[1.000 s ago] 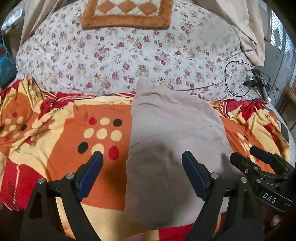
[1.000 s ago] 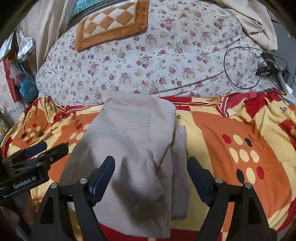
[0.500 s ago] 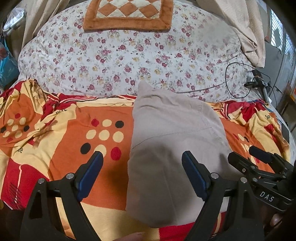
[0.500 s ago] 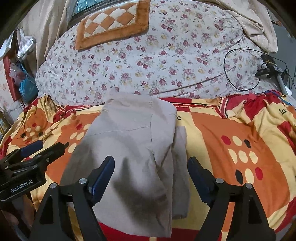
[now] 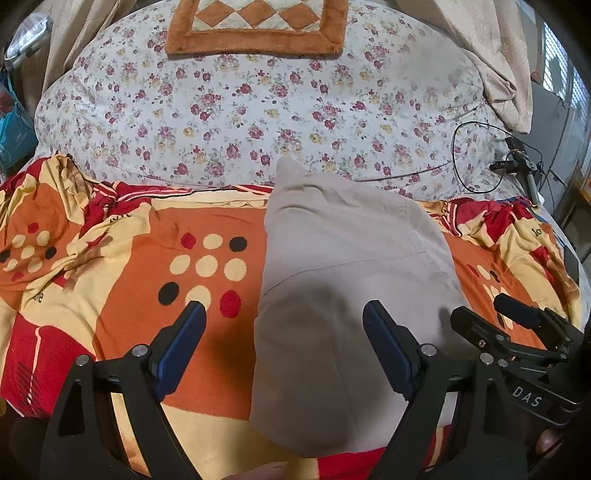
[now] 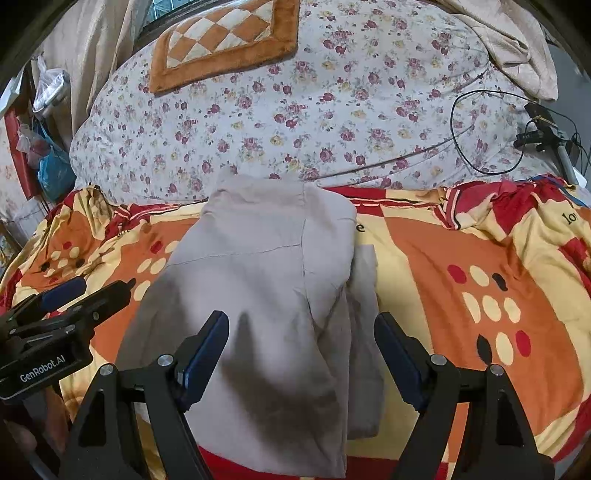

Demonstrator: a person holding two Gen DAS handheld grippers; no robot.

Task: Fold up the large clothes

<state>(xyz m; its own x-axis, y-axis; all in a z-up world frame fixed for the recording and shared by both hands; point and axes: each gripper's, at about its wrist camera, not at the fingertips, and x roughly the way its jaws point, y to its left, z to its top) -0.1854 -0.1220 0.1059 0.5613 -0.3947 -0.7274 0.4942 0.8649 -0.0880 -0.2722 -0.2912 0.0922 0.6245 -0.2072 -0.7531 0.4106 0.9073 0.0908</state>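
Almost nothing has moved since one second ago: your two grippers have come only a little closer to the bed, and the garment lies as it lay before.

You have the orange, red and cream blanket (image 5: 122, 236) across the whole lower part of both views. Behind it, toward 12 o'clock, the big floral duvet (image 5: 258, 110) rises like a hill, and an orange checkered cushion (image 5: 258, 22) sits on its top. A beige curtain (image 6: 517, 37) hangs at 1 o'clock.

Your beige garment (image 5: 343, 280) lies folded on the blanket, long and narrow, with its far end touching the edge of the floral duvet. In the right wrist view a lower layer of the beige garment (image 6: 258, 288) shows out along its 3 o'clock side.

Your left gripper (image 5: 284, 347) is wide open and holds nothing; its left finger is over the blanket and its right finger over the garment. Your right gripper (image 6: 301, 358) is also wide open and empty, above the near end of the garment. I cannot tell if the fingers touch the cloth.

A black cable (image 5: 476, 158) makes a loop on the duvet at 2 o'clock, beside a small black device (image 6: 543, 133).
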